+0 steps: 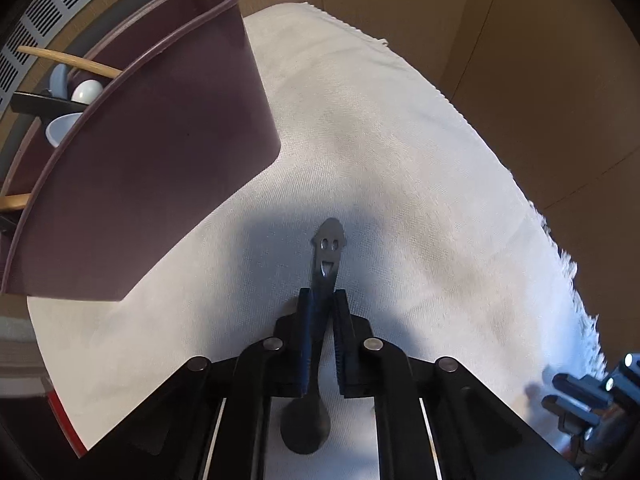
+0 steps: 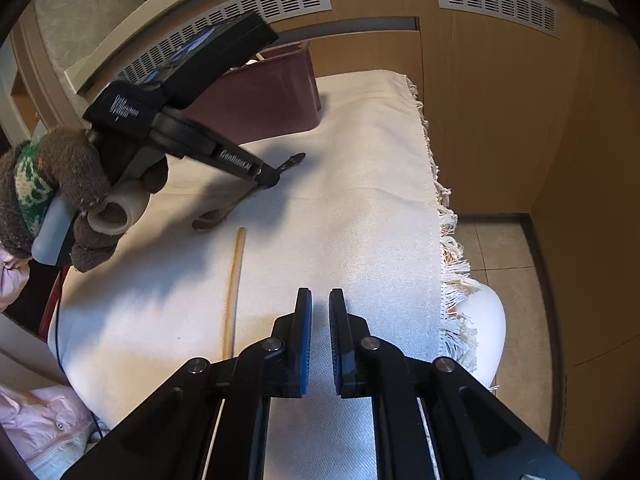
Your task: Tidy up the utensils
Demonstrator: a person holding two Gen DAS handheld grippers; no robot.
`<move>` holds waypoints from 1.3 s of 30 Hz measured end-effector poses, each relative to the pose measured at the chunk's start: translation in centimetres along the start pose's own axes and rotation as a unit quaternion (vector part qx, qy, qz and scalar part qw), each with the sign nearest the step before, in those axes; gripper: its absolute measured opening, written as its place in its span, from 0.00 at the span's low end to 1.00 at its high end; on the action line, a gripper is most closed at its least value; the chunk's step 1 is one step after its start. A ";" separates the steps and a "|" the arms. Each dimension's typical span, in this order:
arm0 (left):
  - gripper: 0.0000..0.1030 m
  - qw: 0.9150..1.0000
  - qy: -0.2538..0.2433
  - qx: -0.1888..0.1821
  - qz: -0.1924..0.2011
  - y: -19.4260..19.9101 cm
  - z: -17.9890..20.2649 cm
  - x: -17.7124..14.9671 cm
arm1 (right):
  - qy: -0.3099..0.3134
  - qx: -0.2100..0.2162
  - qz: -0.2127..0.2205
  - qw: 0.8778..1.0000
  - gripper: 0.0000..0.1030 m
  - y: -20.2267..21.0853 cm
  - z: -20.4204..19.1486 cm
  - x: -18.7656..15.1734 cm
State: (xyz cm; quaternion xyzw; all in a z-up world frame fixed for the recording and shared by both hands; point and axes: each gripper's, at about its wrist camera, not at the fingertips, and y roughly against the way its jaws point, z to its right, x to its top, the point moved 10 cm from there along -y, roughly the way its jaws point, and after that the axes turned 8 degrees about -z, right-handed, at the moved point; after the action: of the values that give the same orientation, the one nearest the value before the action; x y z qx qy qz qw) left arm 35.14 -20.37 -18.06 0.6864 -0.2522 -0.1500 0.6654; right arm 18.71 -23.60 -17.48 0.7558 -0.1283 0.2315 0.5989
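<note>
Left gripper (image 1: 322, 300) clamped on the dark metal spoon with a smiling-face handle (image 1: 327, 254); right gripper (image 2: 320, 300) nearly closed, empty.
Spoon lies on the white woven cloth (image 1: 400, 168), maroon plastic utensil bin (image 1: 160, 152) far left, thin wooden chopstick (image 2: 234, 284) nearer.

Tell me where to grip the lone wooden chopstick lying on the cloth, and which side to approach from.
Probably grip the wooden chopstick near mid-length, coming straight down from above with the tongs spanning its width. It lies flat on the white cloth, thin and round, so a side approach would likely roll it. The right tongs sit nearest, nearly closed and empty; they must open first.
</note>
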 end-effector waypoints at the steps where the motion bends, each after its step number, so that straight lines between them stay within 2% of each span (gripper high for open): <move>1: 0.09 1.000 0.003 -0.007 0.004 0.2 -0.1 -0.7 | 0.007 0.004 0.000 1.000 0.13 0.2 -0.3 -0.1; 4: 0.09 0.999 0.018 -0.032 -0.001 0.5 -0.9 -3.8 | 0.026 0.022 -0.006 0.999 0.16 0.1 -1.8 -0.2; 9: 0.09 1.000 0.018 -0.023 -0.009 1.2 -2.2 -9.6 | 0.051 0.058 -0.044 0.996 0.16 -1.9 -5.0 -0.2; 14: 0.11 0.999 0.014 -0.028 -0.013 1.6 -2.5 -13.1 | 0.080 0.047 -0.087 0.992 0.16 -4.9 -7.5 -0.2; 15: 0.11 0.999 0.015 -0.031 -0.011 1.7 -2.5 -13.3 | 0.088 0.037 -0.102 0.990 0.15 -5.6 -7.8 -0.5; 19: 0.12 0.999 0.022 -0.043 -0.009 1.5 -3.5 -13.1 | 0.133 -0.021 -0.096 0.986 0.07 -5.9 -8.5 -0.4; 20: 0.12 0.999 0.022 -0.043 -0.010 1.6 -4.2 -14.2 | 0.134 -0.021 -0.097 0.986 0.07 -5.9 -8.4 -0.3; 22: 0.13 0.999 0.011 -0.033 -0.017 1.6 -4.0 -13.6 | 0.128 -0.018 -0.100 0.987 0.07 -5.8 -8.1 -0.2; 25: 0.13 0.999 -0.008 -0.025 -0.037 1.5 -3.5 -11.0 | 0.108 -0.011 -0.094 0.990 0.07 -5.4 -7.2 0.0; 28: 0.13 0.997 0.003 -0.048 -0.068 1.2 -3.5 -9.1 | 0.088 0.000 -0.085 0.992 0.07 -4.9 -6.3 0.1; 30: 0.13 0.996 0.006 -0.041 -0.080 1.2 -3.4 -8.4 | 0.078 0.011 -0.077 0.994 0.06 -4.5 -5.9 0.3; 33: 0.09 0.998 0.000 -0.016 -0.058 1.6 -2.8 -8.3 | 0.060 0.030 -0.057 0.996 0.06 -3.6 -5.5 0.8; 35: 0.08 0.998 0.028 -0.044 -0.034 2.2 -2.8 -8.5 | 0.045 0.042 -0.038 0.997 0.06 -2.7 -5.3 1.5; 37: 0.07 0.996 0.063 -0.067 0.016 3.5 -3.3 -8.8 | 0.034 0.049 -0.019 0.998 0.06 -1.9 -5.0 2.0; 39: 0.07 0.985 0.113 -0.104 0.083 5.8 -4.3 -9.8 | 0.032 0.052 -0.012 0.998 0.06 -1.3 -5.1 2.4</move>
State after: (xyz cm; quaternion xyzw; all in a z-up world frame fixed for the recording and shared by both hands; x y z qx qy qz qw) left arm 28.49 -11.33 -13.33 0.6022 -0.2148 -0.0411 0.7678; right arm 20.38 -18.16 -16.53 0.7799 -0.0876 0.2543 0.5652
